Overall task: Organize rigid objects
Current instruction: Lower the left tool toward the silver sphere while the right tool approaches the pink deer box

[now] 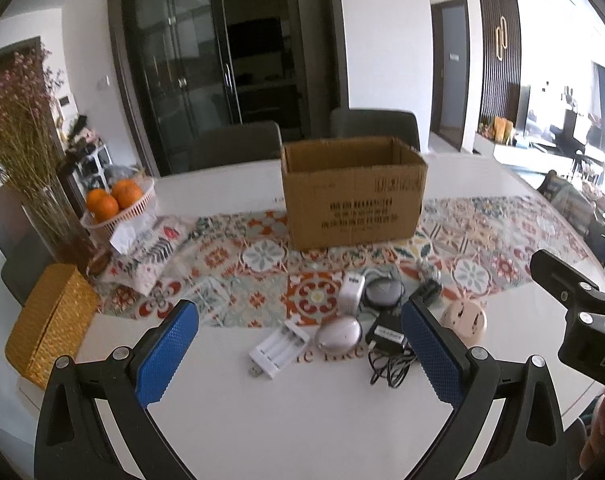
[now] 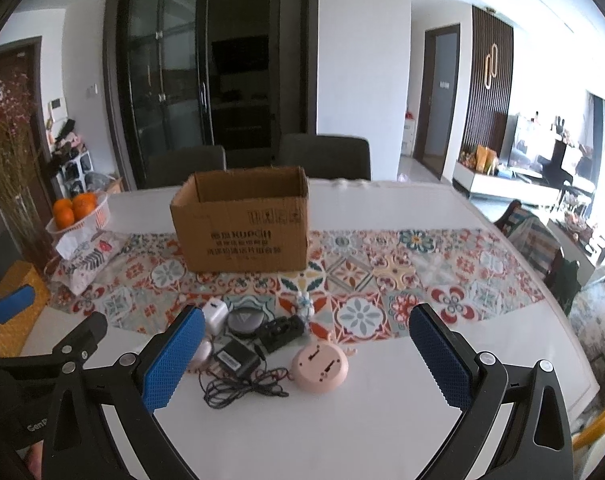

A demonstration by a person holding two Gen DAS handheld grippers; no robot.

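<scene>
An open cardboard box [image 1: 352, 196] [image 2: 244, 226] stands on the patterned runner. In front of it lie small items: a white battery charger [image 1: 277, 348], a silver oval case [image 1: 338, 335], a white plug adapter [image 1: 351, 294] [image 2: 214, 316], a grey round disc [image 1: 382, 294] [image 2: 244, 321], a black power adapter with cable [image 1: 387, 338] [image 2: 235, 361], a black block [image 2: 282, 330] and a pink round device [image 1: 464, 320] [image 2: 319, 367]. My left gripper [image 1: 298, 356] is open and empty above the charger. My right gripper [image 2: 306, 360] is open and empty above the pink device.
A white basket of oranges [image 1: 120, 204] [image 2: 78, 210], a glass vase of dried flowers [image 1: 52, 220], a tissue pack [image 1: 142, 248] and a yellow woven box [image 1: 50, 324] stand at the table's left. Two dark chairs [image 2: 322, 156] stand behind the table.
</scene>
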